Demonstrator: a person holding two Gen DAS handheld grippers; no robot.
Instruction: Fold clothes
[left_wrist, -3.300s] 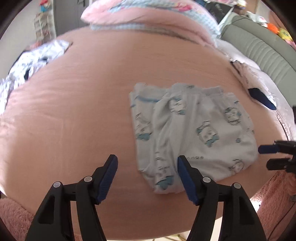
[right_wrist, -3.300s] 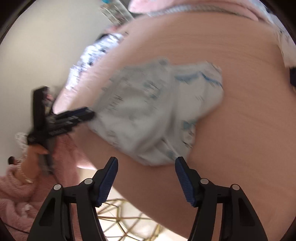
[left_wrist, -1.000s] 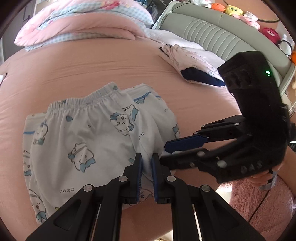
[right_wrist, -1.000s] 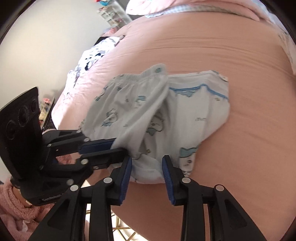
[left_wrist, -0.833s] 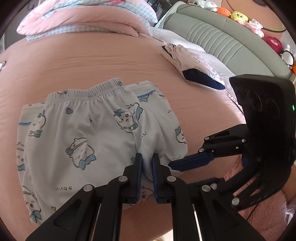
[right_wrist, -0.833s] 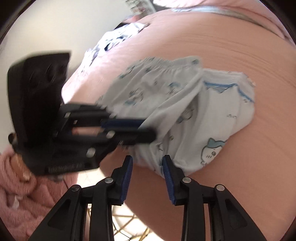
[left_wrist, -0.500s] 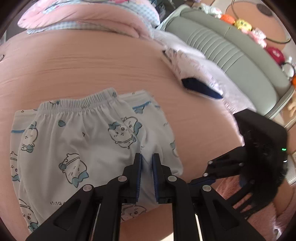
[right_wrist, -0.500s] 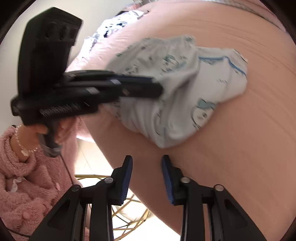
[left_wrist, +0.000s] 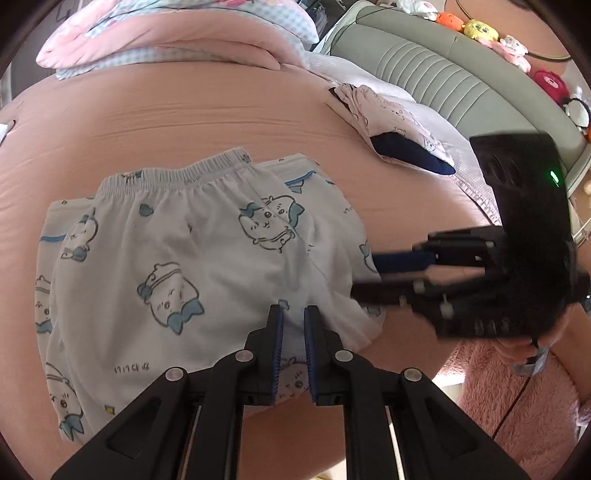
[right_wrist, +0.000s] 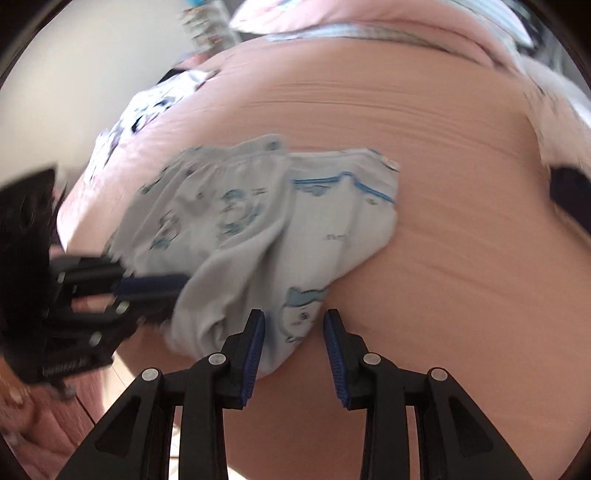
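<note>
Pale blue children's pants (left_wrist: 192, 258) printed with cartoon animals lie folded on the pink bed sheet (left_wrist: 147, 122), elastic waistband on the far side. My left gripper (left_wrist: 293, 325) is shut on their near edge, cloth pinched between its blue pads. From the right, my right gripper (left_wrist: 373, 275) straddles the pants' right side. In the right wrist view the pants (right_wrist: 258, 221) reach down between the fingers of my right gripper (right_wrist: 293, 332), whose jaws are opening; the right-hand pad stands clear of the cloth. The left gripper (right_wrist: 162, 299) enters there from the left.
A folded pink garment with a navy part (left_wrist: 399, 147) lies at the right. Behind it are a grey-green headboard (left_wrist: 443, 74) with plush toys, and a pink quilt (left_wrist: 166, 37) at the back. A black-and-white cloth (right_wrist: 147, 107) lies far left. The bed's edge is just below the grippers.
The right gripper had drawn back off the pants toward the bed's edge half a second ago; it now has their lower edge between its fingers again. The left gripper stays clamped.
</note>
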